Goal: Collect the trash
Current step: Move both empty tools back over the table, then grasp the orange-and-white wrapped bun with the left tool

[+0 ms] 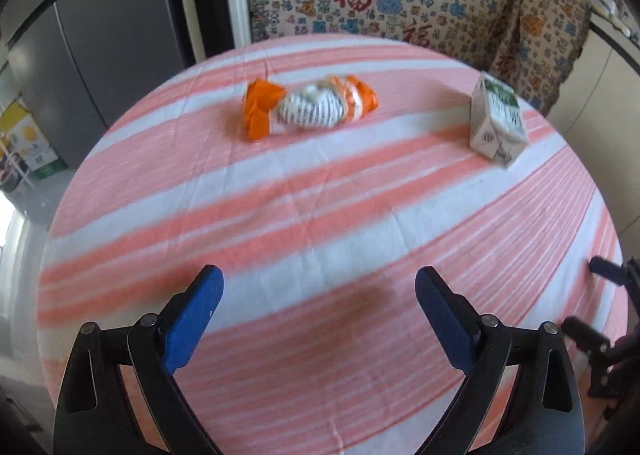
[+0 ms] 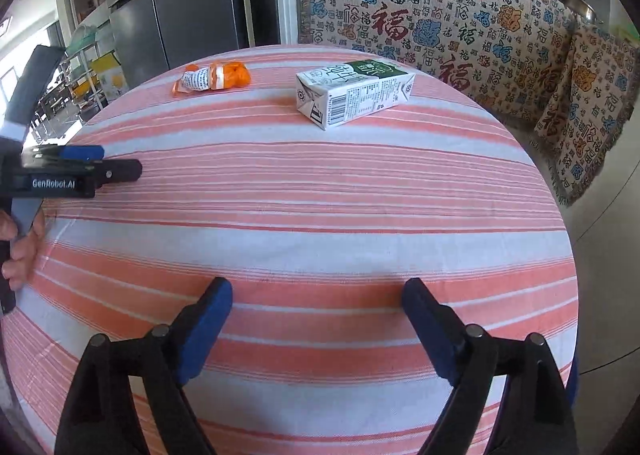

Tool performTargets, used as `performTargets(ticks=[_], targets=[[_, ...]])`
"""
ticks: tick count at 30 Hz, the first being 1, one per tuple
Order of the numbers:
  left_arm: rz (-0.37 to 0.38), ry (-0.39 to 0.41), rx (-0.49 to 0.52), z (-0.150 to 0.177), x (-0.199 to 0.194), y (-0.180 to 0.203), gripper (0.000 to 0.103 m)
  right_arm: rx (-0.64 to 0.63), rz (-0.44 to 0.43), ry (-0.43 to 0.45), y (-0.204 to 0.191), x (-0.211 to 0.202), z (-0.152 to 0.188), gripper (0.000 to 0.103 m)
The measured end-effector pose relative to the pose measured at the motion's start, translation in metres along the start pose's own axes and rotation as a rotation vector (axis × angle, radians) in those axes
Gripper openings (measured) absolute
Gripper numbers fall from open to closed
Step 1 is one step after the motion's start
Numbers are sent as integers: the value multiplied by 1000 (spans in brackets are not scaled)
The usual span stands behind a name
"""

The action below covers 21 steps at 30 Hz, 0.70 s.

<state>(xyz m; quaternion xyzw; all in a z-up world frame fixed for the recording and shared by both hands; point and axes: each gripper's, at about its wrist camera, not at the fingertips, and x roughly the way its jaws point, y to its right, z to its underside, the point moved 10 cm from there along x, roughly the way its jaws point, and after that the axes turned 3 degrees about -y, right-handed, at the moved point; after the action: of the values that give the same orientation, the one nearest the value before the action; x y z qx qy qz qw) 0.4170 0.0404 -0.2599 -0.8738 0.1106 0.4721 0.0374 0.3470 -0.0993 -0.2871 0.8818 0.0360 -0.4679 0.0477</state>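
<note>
A crumpled orange and white wrapper [image 1: 310, 107] lies on the far part of the round table [image 1: 320, 239]. A white and green drink carton [image 1: 498, 121] lies on its side to the wrapper's right. My left gripper [image 1: 318, 295] is open and empty, above the cloth and well short of the wrapper. My right gripper [image 2: 318, 303] is open and empty over the near part of the table [image 2: 320, 215], with the carton [image 2: 354, 93] and the wrapper [image 2: 214, 79] far ahead. The left gripper also shows in the right wrist view [image 2: 100, 163] at the left edge.
The table has a pink and white striped cloth. A sofa [image 2: 460, 27] with a patterned throw stands behind it, with a cushion [image 2: 588, 111] to the right. A grey fridge [image 2: 180, 7] stands at the back left. Shelves and boxes [image 1: 30, 143] are at the far left.
</note>
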Motion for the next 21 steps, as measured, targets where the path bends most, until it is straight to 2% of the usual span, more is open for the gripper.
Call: performTargets(ticks=[3,6,8,10,13,14,18,21], targets=[[98,112,-41,-56,-12,-9,97,0,0,0,0,0,0,90],[141,157,-18,-109,-14,-10,97,-2,3,0,0,0,1,90],[160,145,33,-133,-6,-2,97,-3,4,0,1,0,1,90],[145,110,110,-146,10,8,97,-3,4,-1,1,0,1,90],[101,84,222,-150,36,19,97,-3,3,-1,1,0,1,90],[111,66,231,-145,44,22,97,-3,4,0,1,0,1,90],[232,-60,271,-119,72,35,97,-2,6,2,1,0,1,90],[249,-113,366,-95,70,43,95,-2,6,2,1,0,1,90]])
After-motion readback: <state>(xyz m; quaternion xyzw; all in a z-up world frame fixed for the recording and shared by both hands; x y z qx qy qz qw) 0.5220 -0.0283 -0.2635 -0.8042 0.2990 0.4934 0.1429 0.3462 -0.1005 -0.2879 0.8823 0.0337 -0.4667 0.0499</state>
